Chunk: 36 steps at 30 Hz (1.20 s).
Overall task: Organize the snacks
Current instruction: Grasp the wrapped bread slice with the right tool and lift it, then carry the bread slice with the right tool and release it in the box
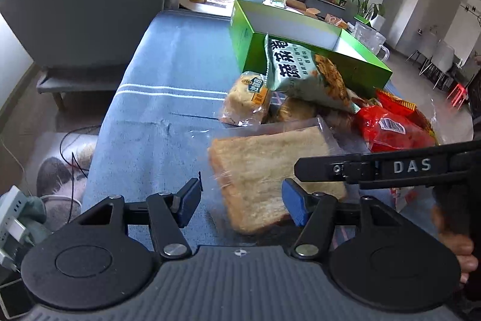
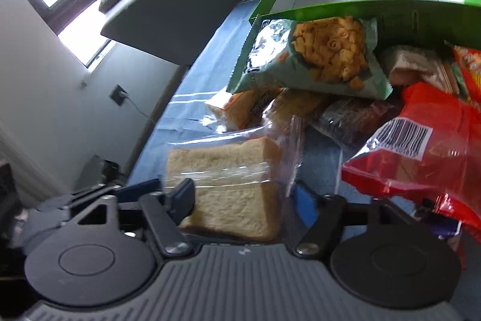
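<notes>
Right gripper straddles near end of bagged bread, pads pressing wrap. Bread lies near tabletop's front edge, long axis toward green box. Left gripper part-open, empty, just beside.

The right gripper is closing its pads on the bagged bread; a red bag is lying at three o'clock.

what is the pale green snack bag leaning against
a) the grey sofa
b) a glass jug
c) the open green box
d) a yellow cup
c: the pale green snack bag rests its top edge on the side wall of the open green box, with its lower end over the other snacks.
</notes>
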Each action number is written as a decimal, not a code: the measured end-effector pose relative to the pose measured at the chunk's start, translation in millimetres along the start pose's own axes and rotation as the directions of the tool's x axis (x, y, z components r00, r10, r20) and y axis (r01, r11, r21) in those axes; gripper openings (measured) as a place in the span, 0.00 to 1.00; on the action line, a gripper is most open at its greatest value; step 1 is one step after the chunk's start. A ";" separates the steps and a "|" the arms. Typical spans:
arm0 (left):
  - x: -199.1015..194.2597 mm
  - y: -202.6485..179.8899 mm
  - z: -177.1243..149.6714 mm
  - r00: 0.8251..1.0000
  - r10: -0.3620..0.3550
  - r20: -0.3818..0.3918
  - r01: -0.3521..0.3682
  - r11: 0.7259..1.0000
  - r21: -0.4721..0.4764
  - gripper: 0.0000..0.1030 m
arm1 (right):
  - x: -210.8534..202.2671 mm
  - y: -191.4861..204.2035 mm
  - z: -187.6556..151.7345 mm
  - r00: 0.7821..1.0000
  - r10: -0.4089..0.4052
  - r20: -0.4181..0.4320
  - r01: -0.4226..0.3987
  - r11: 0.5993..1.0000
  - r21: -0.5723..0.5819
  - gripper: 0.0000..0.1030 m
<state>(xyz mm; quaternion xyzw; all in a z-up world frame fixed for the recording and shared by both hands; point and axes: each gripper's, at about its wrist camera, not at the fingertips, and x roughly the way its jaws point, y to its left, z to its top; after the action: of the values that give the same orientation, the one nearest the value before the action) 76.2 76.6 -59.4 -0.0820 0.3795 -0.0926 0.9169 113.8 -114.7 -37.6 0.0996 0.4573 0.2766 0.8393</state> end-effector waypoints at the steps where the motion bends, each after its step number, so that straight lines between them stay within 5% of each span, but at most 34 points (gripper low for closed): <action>1: -1.4 -1.6 -0.2 1.000 -0.001 0.008 0.001 1.000 0.007 0.53 | 0.5 1.5 -0.6 1.000 -0.010 0.001 0.010 1.000 -0.013 0.58; 5: -10.1 -6.7 4.2 0.999 -0.008 0.032 0.007 1.000 0.005 0.52 | -4.6 2.3 0.3 0.999 0.040 -0.003 -0.040 0.999 0.002 0.57; 17: -45.0 -57.8 45.4 0.980 -0.033 0.195 0.004 0.990 0.143 0.52 | -61.1 2.1 11.5 0.981 0.045 0.189 -0.035 0.998 -0.058 0.57; 25: -20.8 -101.1 83.5 0.967 -0.097 0.237 0.040 0.971 0.235 0.52 | -87.7 -27.1 34.7 0.949 -0.003 0.316 0.006 1.000 -0.008 0.57; 36: 20.7 -150.3 121.8 0.961 -0.142 0.238 0.064 0.949 0.309 0.52 | -102.8 -77.8 72.5 0.921 -0.059 0.386 0.030 0.996 0.081 0.57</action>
<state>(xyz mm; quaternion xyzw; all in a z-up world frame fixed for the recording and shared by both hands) 161.0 -64.2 44.8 0.0261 0.2341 -0.1855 0.9540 158.4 -229.9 43.7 0.1730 0.2941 0.2153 0.9150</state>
